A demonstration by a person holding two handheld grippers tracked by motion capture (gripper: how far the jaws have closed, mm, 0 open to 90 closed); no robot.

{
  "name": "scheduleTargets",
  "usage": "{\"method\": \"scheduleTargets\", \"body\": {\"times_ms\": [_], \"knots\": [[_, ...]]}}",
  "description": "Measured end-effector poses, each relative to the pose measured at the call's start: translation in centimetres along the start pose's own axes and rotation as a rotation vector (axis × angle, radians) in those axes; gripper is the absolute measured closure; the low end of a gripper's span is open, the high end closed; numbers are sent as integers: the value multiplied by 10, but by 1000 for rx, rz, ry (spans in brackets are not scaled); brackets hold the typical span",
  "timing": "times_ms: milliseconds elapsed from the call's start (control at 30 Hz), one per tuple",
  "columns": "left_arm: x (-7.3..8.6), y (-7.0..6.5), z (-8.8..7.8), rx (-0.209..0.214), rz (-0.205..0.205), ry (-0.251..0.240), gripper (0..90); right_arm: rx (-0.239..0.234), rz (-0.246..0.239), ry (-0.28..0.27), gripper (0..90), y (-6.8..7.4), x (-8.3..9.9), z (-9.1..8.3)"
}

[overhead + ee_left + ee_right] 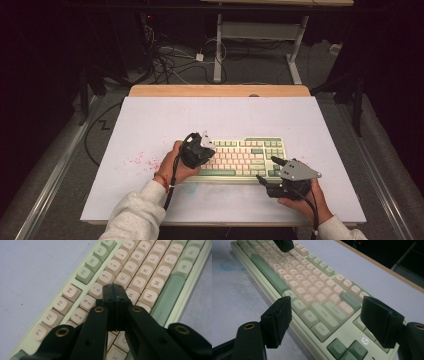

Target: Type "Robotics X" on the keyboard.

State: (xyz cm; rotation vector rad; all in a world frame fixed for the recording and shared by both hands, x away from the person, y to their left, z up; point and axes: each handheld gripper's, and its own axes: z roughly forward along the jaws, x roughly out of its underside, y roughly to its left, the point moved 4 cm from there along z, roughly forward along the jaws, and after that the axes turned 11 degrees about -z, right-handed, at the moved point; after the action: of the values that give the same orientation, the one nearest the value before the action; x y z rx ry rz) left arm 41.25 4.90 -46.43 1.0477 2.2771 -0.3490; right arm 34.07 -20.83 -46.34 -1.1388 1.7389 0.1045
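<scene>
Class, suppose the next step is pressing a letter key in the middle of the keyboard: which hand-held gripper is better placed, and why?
Left. The left hand-held gripper is shut, its tip poised over the keyboard's middle letter keys. The right hand-held gripper is open at the keyboard's right end.

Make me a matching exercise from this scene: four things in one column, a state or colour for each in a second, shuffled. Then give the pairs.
Things:
1. left gripper
2. right gripper
3. space bar
4. letter keys

States or colours:
A. jaws wide apart, over the keyboard's right end
B. cream
C. jaws closed together, tip over the keys near H and 6
D. green

Pairs: 1-C, 2-A, 3-D, 4-B
</scene>
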Motion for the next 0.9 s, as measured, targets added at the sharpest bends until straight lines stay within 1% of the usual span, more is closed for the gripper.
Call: {"method": "scheduleTargets", "body": {"times_ms": [33, 100, 167, 300, 400, 467, 500, 533, 633, 733, 900], "knots": [[0, 0, 1, 3, -2, 5, 875, -1, -2, 1, 257, 0, 0, 0], [0, 2, 4, -4, -5, 16, 875, -1, 1, 0, 257, 0, 0, 0], [-1, 4, 7, 1, -14, 20, 875, -4, 3, 2, 257, 0, 0, 1], [-2, 6, 11, -8, -16, 28, 871, -7, 0, 3, 257, 0, 1, 1], [-3, 6, 14, -14, -9, 35, 868, -5, -1, 3, 257, 0, 1, 0], [-4, 5, 15, -18, -1, 51, 873, -6, -2, 2, 258, 0, 0, -1], [-3, 5, 17, -26, 10, 62, 872, -7, -5, 3, 258, 0, 1, -1], [-4, 5, 17, -20, 8, 61, 873, -6, -9, 6, 258, 0, 1, 0], [-4, 4, 16, -25, 8, 52, 867, -10, -13, 7, 258, 1, 1, 0], [-5, 5, 11, -32, 8, 32, 861, -9, -9, 5, 257, 1, 1, -1], [-4, 5, 5, -31, 1, 0, 847, -7, -9, 11, 258, 0, 1, -1]]}}
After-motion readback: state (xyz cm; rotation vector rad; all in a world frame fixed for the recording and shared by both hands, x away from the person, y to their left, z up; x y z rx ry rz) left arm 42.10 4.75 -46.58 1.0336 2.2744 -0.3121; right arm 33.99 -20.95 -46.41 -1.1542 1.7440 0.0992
